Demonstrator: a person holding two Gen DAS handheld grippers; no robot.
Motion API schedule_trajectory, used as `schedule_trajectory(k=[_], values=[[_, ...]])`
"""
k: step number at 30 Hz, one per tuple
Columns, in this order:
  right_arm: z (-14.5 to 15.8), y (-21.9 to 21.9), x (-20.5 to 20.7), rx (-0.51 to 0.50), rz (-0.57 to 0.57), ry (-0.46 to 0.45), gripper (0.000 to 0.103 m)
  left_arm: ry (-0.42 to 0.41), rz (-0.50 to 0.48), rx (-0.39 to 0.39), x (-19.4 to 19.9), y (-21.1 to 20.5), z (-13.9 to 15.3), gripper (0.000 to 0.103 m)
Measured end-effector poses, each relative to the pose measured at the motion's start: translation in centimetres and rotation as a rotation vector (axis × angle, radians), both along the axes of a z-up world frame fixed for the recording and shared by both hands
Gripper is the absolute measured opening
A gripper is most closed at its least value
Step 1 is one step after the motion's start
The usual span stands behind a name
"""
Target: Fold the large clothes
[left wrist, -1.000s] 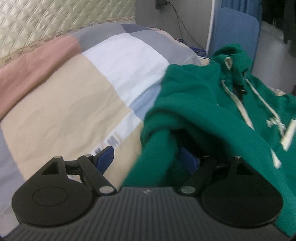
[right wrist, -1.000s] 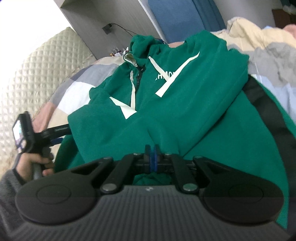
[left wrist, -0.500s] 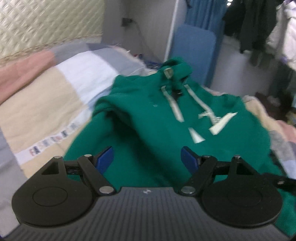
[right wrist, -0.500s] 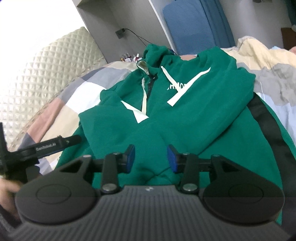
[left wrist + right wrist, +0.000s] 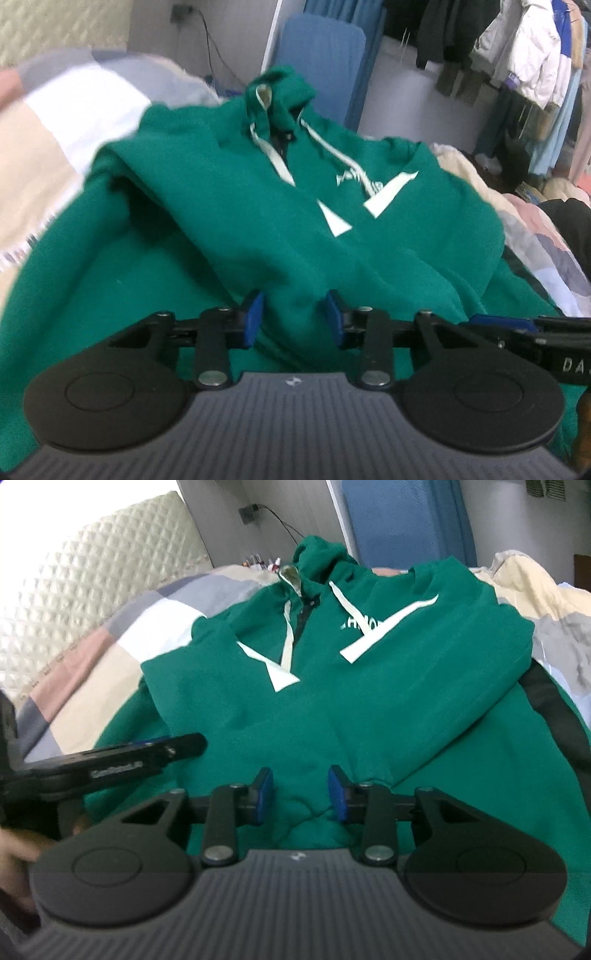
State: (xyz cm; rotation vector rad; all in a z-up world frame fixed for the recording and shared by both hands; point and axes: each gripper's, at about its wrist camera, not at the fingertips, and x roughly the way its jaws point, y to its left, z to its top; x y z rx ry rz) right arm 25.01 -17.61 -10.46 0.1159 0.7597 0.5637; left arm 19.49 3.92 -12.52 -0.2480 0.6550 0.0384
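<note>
A green hoodie [image 5: 229, 206] lies front-up on the bed, hood at the far end, white drawstrings and chest print showing, both sleeves folded in across the body. My left gripper [image 5: 294, 317] hovers low over its near middle. Its jaws are closing, with a ridge of green cloth between the blue pads [image 5: 254, 318] and no firm pinch visible. My right gripper [image 5: 301, 794] sits just beside it over the same hoodie [image 5: 369, 701]. Those jaws are also closing around a bump of fabric. The left gripper [image 5: 122, 760] shows at the right view's left edge.
A patchwork quilt [image 5: 92, 664] covers the bed under a padded headboard [image 5: 92, 590]. A blue panel [image 5: 321, 62] stands behind the hood, with clothes hanging on a rack [image 5: 535, 55] to the right. Crumpled bedding [image 5: 535, 236] lies beside the hoodie. A hand [image 5: 14, 853] holds the left gripper.
The left gripper swung from the hoodie's left sleeve to its middle and narrowed its jaws. The right gripper, shut a second ago, opened and now stands partly apart.
</note>
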Motion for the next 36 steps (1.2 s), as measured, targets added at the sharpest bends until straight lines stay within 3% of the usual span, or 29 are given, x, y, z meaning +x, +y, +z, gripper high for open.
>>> schedule_trajectory(k=[8,11,14,17,22,28,33,36], values=[[-1.7,0.7,0.9,-0.021,0.002,0.048,0.033,0.012,0.005,0.002,1.4,0.3,-0.8,0.042],[-1.1,0.4,1.0,0.011,-0.021,0.042,0.034,-0.003,0.01,-0.025,0.9,0.5,0.2,0.049],[0.3,-0.3,1.0,0.08,-0.053,0.038,0.038,-0.064,0.005,-0.031,-0.3,0.4,2.1,0.06],[2.3,-1.2,0.6,0.139,-0.081,0.009,0.058,-0.122,0.004,-0.031,-1.4,0.5,4.6,0.061],[5.4,-1.3,1.5,0.161,-0.091,-0.041,0.059,-0.168,0.018,-0.029,0.1,1.2,9.2,0.061],[8.3,-0.6,8.3,0.199,-0.117,-0.067,0.059,-0.131,0.057,-0.091,9.7,5.1,12.4,0.062],[7.9,2.0,18.5,0.214,-0.118,-0.083,0.059,-0.1,0.089,-0.165,20.7,9.4,11.6,0.063],[6.2,3.6,25.1,0.265,-0.123,-0.068,0.059,-0.111,0.076,-0.142,27.1,11.2,10.1,0.063]])
